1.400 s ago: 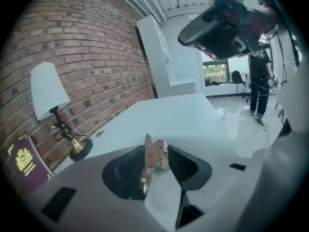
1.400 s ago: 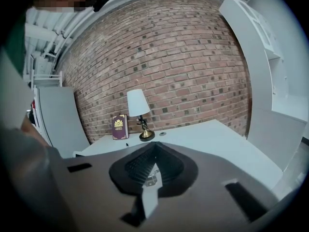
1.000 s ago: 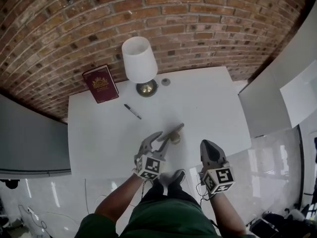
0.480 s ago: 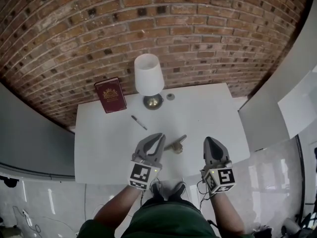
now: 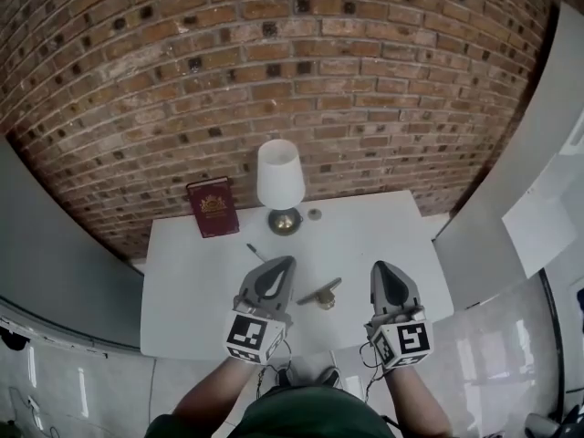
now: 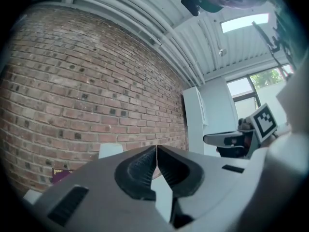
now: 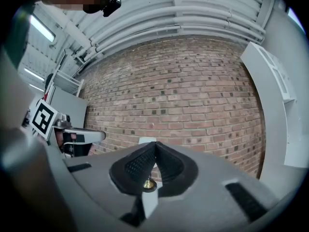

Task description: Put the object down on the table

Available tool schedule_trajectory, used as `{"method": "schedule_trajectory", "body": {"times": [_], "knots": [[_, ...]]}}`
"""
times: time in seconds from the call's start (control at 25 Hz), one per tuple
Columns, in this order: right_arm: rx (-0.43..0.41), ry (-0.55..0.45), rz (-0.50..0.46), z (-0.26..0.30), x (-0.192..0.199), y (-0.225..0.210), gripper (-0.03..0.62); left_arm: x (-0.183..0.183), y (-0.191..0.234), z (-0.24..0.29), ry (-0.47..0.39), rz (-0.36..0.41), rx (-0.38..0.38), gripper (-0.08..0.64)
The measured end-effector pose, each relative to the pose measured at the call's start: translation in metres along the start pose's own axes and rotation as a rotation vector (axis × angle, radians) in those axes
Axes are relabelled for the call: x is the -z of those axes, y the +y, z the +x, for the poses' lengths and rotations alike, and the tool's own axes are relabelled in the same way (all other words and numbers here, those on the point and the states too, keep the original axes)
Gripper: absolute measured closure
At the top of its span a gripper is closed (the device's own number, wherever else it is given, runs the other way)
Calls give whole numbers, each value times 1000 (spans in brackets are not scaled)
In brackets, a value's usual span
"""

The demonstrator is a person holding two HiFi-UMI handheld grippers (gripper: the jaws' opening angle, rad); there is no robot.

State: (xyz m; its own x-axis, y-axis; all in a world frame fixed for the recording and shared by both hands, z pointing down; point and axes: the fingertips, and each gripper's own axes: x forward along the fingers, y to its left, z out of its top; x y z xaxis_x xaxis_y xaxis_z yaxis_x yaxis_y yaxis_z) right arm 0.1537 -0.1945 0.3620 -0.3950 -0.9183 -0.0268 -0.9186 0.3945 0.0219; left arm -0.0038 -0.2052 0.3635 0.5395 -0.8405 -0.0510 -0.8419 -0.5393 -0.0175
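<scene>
Left tongs (image 5: 279, 265) fully closed, nothing between them; right tongs (image 5: 384, 269) closed too, empty. Tan stick-like object (image 5: 320, 292) lies on the white bench (image 5: 182, 299) between the two tongs, toward the near side, not gripped. Pen (image 5: 255, 252) far-left of it. Farther back are a lamp (image 5: 280, 176), a small round disc (image 5: 314, 214) right of its base and a red book (image 5: 213, 207) on the left. Brick wall (image 5: 365, 80) behind.

The table (image 5: 182, 281) is seen steeply from above, brick wall (image 5: 274, 62) at 12 o'clock. That wall is shared by both gripper views, aimed slightly upward.
</scene>
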Motion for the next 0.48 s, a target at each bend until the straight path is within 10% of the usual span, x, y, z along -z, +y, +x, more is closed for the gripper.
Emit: {"method": "schedule_trajectory", "body": {"times": [0.48], "knots": [[-7,-86,-69,-7,-48,15,591,-53,3,-13,-86,9,-7,548]]}}
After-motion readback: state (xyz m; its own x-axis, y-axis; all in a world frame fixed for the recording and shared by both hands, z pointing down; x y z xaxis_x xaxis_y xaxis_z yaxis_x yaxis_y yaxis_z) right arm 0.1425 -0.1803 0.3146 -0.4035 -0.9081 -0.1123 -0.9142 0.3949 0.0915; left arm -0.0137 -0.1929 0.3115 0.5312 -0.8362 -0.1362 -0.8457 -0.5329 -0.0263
